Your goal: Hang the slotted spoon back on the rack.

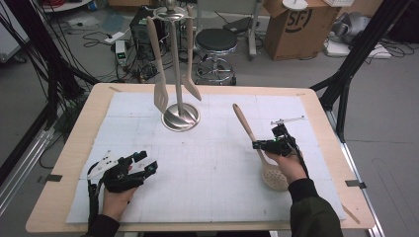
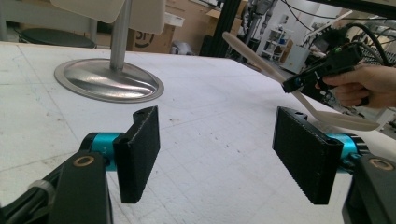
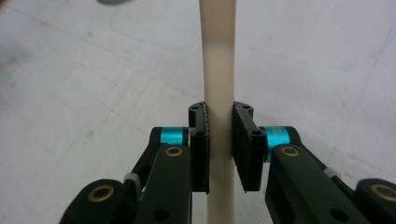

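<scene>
Grasp step: right hand-held gripper point(image 3: 219, 140) pinching slotted spoon point(image 1: 257, 148) mid-handle, bowel end nearer the wrist, low over bench point(image 1: 207, 163). Left hand-held gripper point(image 2: 215, 154) spread, idle. Next, probably: lift and carry ahead to stand point(image 1: 181, 116), hanging beside spatulas point(image 1: 160, 94).

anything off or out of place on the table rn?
Nothing damaged or spilled. One odd item: the slotted spoon is off the utensil stand, where two other utensils hang. Its handle is clamped in the right gripper; its head is tilted up off the mat. The left gripper is open and holds nothing.
</scene>
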### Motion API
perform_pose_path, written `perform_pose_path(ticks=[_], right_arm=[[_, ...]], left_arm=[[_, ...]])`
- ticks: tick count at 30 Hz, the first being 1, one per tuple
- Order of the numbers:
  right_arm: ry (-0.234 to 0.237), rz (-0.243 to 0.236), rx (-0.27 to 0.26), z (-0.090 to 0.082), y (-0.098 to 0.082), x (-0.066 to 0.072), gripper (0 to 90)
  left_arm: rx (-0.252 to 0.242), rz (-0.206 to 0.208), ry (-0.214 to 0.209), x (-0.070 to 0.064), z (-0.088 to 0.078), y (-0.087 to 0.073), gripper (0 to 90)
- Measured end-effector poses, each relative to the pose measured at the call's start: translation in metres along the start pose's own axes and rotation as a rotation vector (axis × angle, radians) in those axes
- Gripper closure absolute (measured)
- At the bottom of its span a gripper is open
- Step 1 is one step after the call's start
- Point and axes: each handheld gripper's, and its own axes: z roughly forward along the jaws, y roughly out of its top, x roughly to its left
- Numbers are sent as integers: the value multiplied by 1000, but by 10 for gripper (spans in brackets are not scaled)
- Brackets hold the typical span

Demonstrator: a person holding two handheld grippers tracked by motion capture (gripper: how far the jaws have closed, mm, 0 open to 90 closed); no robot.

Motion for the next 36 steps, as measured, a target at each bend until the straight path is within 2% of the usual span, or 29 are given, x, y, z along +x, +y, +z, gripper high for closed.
perform_pose_path(ticks=[7,12,18,24,29,36], right_arm=[[56,9,-77,-4,4,3,784],[94,13,-111,-5,10,10,783],[168,-16,-165,-5,24,29,783],[199,-68,-201,-5,38,51,783],[247,-70,-278,-6,46,61,782],[264,-106,-383,-5,54,75,782]], left_arm=[[0,-1,1,0,0,0,325],[0,-1,2,0,0,0,325],[-1,-2,3,0,0,0,325],[-2,-3,1,0,0,0,325],[-6,-6,-1,0,0,0,325],[-5,-5,0,0,0,0,325]])
